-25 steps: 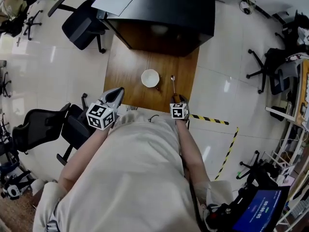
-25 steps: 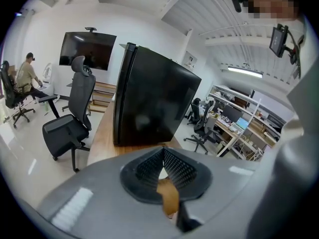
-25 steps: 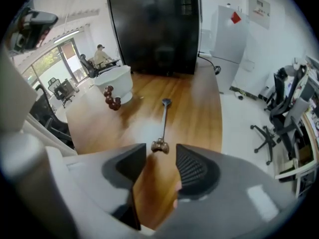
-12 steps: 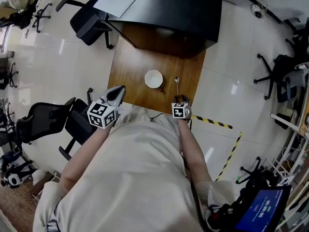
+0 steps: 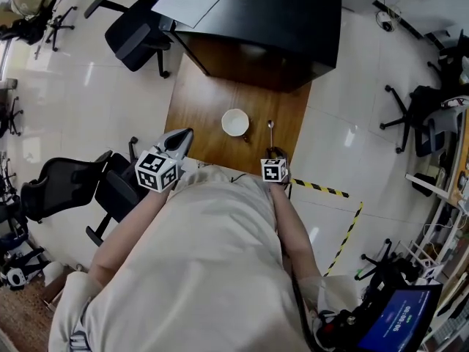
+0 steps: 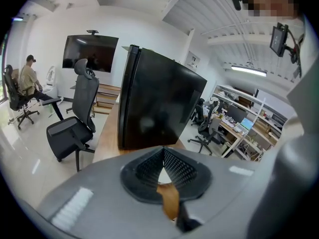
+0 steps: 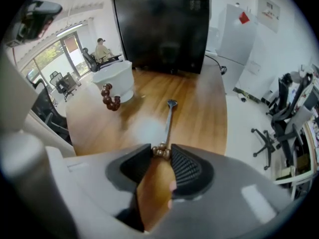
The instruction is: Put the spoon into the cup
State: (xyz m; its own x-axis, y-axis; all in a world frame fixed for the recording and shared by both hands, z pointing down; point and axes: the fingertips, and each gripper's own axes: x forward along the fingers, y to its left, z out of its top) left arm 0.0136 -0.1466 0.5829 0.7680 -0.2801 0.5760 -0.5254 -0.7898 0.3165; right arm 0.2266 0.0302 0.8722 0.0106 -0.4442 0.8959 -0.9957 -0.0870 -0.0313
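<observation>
A white cup (image 5: 235, 122) stands in the middle of the small wooden table (image 5: 194, 112). In the right gripper view the cup (image 7: 115, 81) shows a beaded handle. To its right lies a metal spoon (image 5: 270, 132), bowl away from me. My right gripper (image 5: 275, 152) is at the spoon's near end. In its own view the spoon (image 7: 169, 121) runs forward from the right gripper (image 7: 162, 151), whose jaws are closing with the knobbed handle end pinched between the tips. My left gripper (image 5: 179, 139) hovers at the table's near left corner. In its own view the left gripper (image 6: 163, 151) has its tips together, empty.
A tall black cabinet (image 5: 271, 20) stands on the far end of the table and also fills the left gripper view (image 6: 154, 108). Black office chairs (image 5: 135, 31) (image 5: 73, 189) stand left of the table. Yellow-black floor tape (image 5: 322, 188) runs to the right.
The head camera has shifted slightly. Both grippers keep their places at the table's near edge, the right one still at the spoon's handle end.
</observation>
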